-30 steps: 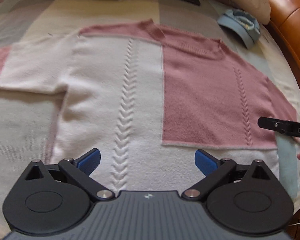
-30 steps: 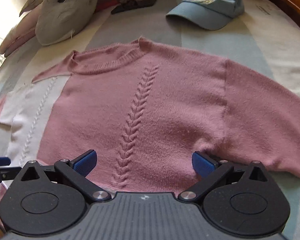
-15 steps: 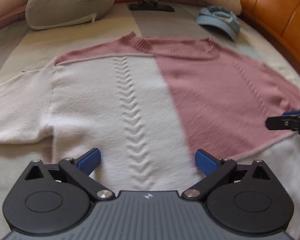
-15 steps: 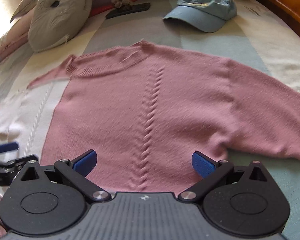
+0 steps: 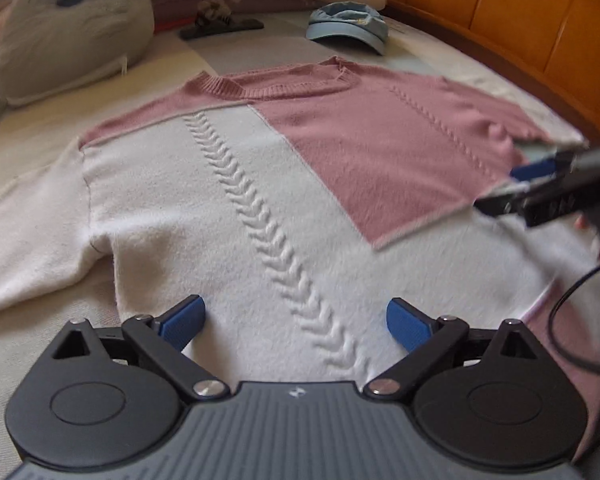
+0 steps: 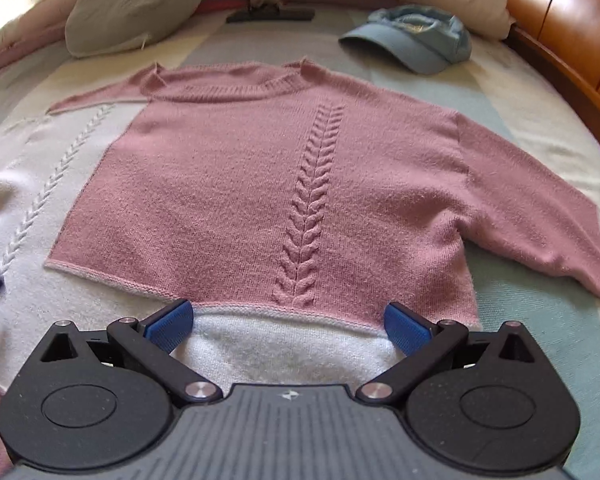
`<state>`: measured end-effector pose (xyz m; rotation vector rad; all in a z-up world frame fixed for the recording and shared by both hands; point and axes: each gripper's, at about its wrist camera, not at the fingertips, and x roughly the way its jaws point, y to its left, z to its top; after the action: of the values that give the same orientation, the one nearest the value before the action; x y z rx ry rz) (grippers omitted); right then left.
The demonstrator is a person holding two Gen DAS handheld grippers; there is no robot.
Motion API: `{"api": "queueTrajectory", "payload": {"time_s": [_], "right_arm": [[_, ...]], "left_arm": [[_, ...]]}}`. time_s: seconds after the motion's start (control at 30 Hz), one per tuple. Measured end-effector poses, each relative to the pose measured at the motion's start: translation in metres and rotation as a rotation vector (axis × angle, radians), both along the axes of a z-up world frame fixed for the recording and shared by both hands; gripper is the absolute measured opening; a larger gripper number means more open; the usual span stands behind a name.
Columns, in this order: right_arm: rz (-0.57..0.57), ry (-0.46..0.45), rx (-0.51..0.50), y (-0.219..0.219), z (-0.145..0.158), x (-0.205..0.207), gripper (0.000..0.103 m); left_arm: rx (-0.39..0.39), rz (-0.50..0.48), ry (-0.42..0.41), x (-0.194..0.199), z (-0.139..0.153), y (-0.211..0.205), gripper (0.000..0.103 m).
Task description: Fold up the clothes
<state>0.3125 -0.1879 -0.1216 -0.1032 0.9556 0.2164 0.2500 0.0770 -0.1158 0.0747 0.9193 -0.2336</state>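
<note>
A pink-and-white cable-knit sweater lies spread flat on the bed, neckline away from me. In the right wrist view its pink block and pink right sleeve fill the middle. My left gripper hovers open over the white lower hem, nothing between its blue pads. My right gripper stands open above the white band below the pink block, also holding nothing. The right gripper shows blurred at the right edge of the left wrist view, near the sweater's right side.
A blue cap lies beyond the neckline on the right, a grey cushion on the left, and a dark clip-like object between them. A wooden bed frame curves along the right. A black cable hangs at lower right.
Both grippers have pulled back toward the sweater's lower hem and swung their views; the white bottom band now sits under the right gripper. Both stay open.
</note>
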Motion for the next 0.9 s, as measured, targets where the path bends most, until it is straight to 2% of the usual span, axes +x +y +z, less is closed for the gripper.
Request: {"api": "queueTrajectory", "payload": {"time_s": [0.13,0.23,0.33,0.47,0.57,0.6,0.67,0.7,0.8,0.9], "right_arm": [[-0.011,0.004,0.008,-0.002,-0.001,-0.001,0.103],[-0.005,0.040,-0.005,0.000,0.000,0.005,0.103],[-0.005,0.092,-0.031,0.004,0.002,0.013,0.103],[0.015,0.110,-0.046,0.006,0.003,0.014,0.103],[0.051,0.073,-0.031,-0.002,0.007,0.001,0.103],[0.063,0.060,-0.026,-0.004,0.008,-0.003,0.103],[0.041,0.026,0.015,-0.014,0.020,-0.033,0.103],[0.036,0.002,0.040,-0.017,0.027,-0.054,0.103],[0.027,-0.062,0.112,-0.026,0.047,-0.116,0.103],[0.051,-0.100,0.156,-0.032,0.066,-0.168,0.103]], "left_arm": [[0.016,-0.043,-0.002,-0.009,-0.001,-0.007,0.098],[0.054,-0.036,0.056,0.000,0.002,-0.012,0.099],[0.043,-0.003,0.080,0.004,0.001,-0.013,0.101],[0.048,-0.003,0.045,0.001,-0.001,-0.017,0.102],[0.064,0.003,0.015,-0.006,0.002,-0.020,0.100],[0.074,0.005,-0.024,-0.013,0.009,-0.023,0.099],[0.069,0.034,-0.141,-0.037,0.027,-0.026,0.101],[0.058,0.058,-0.156,-0.048,0.036,-0.027,0.101],[0.005,0.105,-0.137,-0.079,0.052,-0.035,0.101],[0.034,0.100,-0.110,-0.105,0.052,-0.051,0.101]]}}
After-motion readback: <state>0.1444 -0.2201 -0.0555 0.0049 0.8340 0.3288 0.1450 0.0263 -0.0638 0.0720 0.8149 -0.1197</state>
